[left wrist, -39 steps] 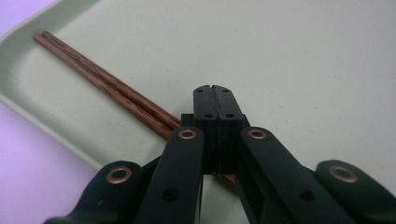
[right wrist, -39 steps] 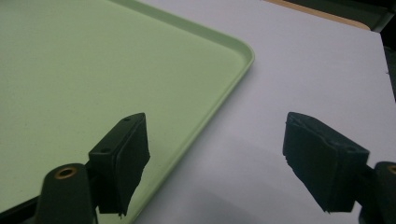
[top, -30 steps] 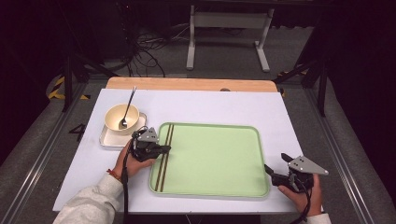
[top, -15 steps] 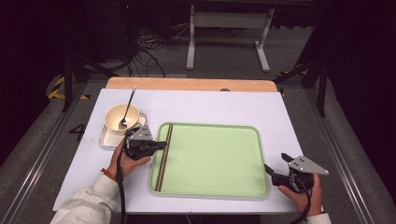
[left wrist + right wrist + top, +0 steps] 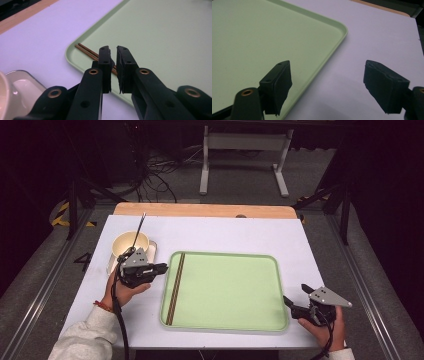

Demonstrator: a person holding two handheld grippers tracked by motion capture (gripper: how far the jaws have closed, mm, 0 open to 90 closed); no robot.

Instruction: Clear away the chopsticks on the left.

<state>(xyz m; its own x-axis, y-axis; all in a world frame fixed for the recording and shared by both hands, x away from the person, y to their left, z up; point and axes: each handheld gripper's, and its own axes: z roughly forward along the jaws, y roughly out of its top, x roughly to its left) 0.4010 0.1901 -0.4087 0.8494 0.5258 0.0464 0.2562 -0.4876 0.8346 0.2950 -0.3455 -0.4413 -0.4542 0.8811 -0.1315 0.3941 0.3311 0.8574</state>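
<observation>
The chopsticks (image 5: 86,50) lie in the tray (image 5: 225,325) just beyond the left gripper (image 5: 113,67), long axis apparently crosswise. Jaws have been opening, a narrow gap, nothing pinched.

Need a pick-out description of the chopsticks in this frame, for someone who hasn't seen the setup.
Start at the white table and find the pale green tray in its middle. The chopsticks lie flat inside the tray along its left rim, next to the left gripper. They are two thin dark brown sticks side by side, alone on the tray; the spoon stands in the cream cup outside it.
</observation>
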